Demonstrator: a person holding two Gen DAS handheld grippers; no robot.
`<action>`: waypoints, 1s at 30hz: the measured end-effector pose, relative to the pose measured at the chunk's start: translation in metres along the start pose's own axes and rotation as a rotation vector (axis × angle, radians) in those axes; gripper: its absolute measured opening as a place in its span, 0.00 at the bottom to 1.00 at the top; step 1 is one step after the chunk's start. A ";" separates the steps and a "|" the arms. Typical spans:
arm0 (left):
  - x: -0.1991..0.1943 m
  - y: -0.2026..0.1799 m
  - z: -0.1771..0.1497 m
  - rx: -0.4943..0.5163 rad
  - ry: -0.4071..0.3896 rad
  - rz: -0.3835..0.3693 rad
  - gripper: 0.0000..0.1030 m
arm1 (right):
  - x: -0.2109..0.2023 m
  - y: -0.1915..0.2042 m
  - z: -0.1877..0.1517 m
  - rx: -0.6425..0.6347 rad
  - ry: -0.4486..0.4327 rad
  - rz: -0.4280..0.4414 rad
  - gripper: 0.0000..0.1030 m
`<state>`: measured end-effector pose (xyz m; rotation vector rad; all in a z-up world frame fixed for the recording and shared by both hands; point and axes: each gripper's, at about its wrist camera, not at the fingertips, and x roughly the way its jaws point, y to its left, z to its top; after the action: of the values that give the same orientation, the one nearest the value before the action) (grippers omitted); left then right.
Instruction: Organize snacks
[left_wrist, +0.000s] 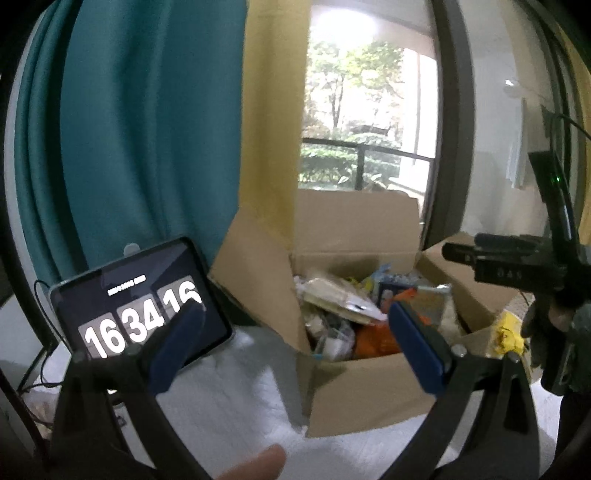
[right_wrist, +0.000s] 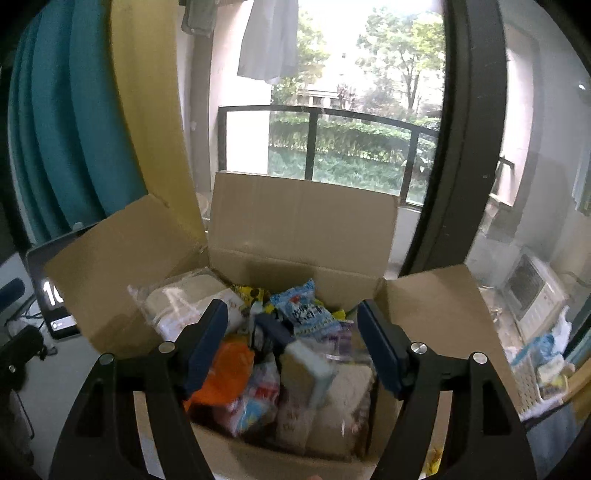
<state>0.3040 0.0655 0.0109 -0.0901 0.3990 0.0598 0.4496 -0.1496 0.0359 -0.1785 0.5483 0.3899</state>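
The right gripper (right_wrist: 291, 343) is standing spread over the open box (right_wrist: 295, 458), nothing between its blue pads (right_wrist: 380, 350); it is hanging above the snacks, not touching them. The left gripper (left_wrist: 291, 343) is also gaping wide and empty, held off the box's near left corner, with the tablet (left_wrist: 140, 299) just behind its left finger.

The snacks are all lying jumbled inside the box: an orange packet (right_wrist: 225, 376) under the right gripper's left pad, a blue-and-white pouch (right_wrist: 306, 314) riding on top near the middle, a pale bread bag (right_wrist: 184, 306) at the back left, a tan block in clear wrap (right_wrist: 306, 373) in the centre, and another loaf-like pack (right_wrist: 347, 398) at the front right.

These are looking like light, soft goods in slick film. The bread would be crushing under a hard squeeze, so a gentle pinch across its width, or on the gathered bag end, seems wiser. The blue pouch is sitting highest and freest; taking it across its puffed middle or by a sealed edge should be holding best, since smooth film may be slipping between flat pads. The tan block is looking stiffer and should be bearing a firmer grip on its long sides.
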 end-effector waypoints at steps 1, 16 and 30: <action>-0.007 -0.004 0.000 0.010 -0.011 -0.002 0.98 | -0.006 0.002 -0.001 0.001 -0.002 -0.002 0.73; -0.093 -0.038 -0.009 0.014 -0.085 -0.057 0.98 | -0.126 0.026 -0.055 -0.003 -0.060 -0.015 0.73; -0.164 -0.065 -0.005 0.042 -0.157 -0.079 0.98 | -0.244 0.038 -0.080 0.001 -0.212 -0.068 0.73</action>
<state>0.1559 -0.0067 0.0750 -0.0594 0.2395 -0.0198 0.2058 -0.2123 0.0975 -0.1524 0.3330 0.3379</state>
